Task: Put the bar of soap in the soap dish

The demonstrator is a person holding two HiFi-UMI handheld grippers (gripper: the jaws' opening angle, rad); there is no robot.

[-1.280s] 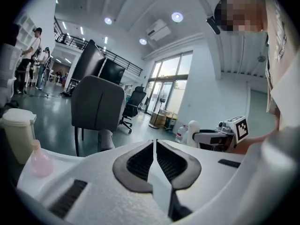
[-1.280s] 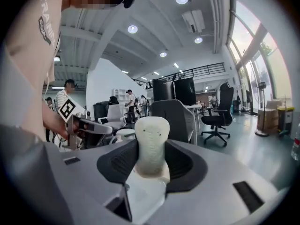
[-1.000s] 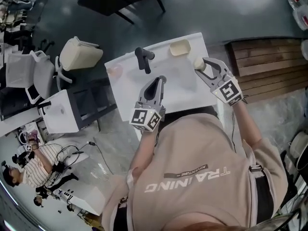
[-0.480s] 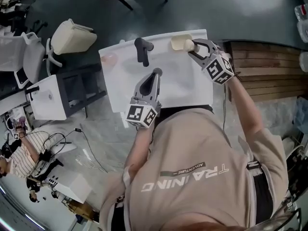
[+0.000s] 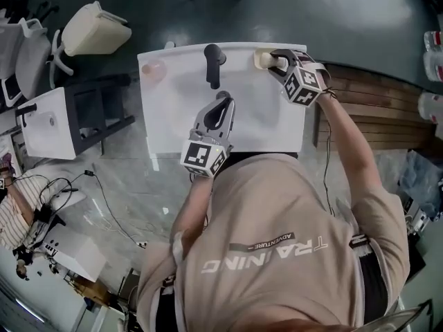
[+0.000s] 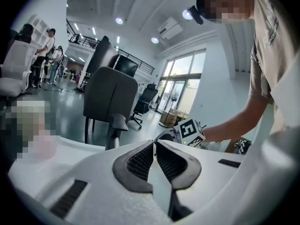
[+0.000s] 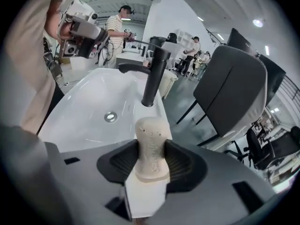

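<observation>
A person in a beige T-shirt leans over a white washbasin (image 5: 173,120), a two-jaw gripper in each hand. The right gripper (image 5: 278,59) reaches to the basin's far right corner, its dark ribbed pads pinching a cream bar of soap (image 7: 151,142) by its sides, so that the bar stands out beyond the fingertips with its rounded end pointing away from the camera. From above, that end lies at the cream soap dish (image 5: 260,55) set on the same corner (whether bar and dish are touching cannot be told from this height). The left gripper (image 5: 224,102) hangs over the near middle of the bowl, its fingers pressed together with nothing between them, tips pointing toward the black tap (image 5: 214,62) that rises from the middle of the far edge. A round metal drain (image 7: 110,117) sits in the bottom of the bowl, near the tap. A small pink object (image 5: 154,70), too blurred to name, rests on the basin's far left corner.
</observation>
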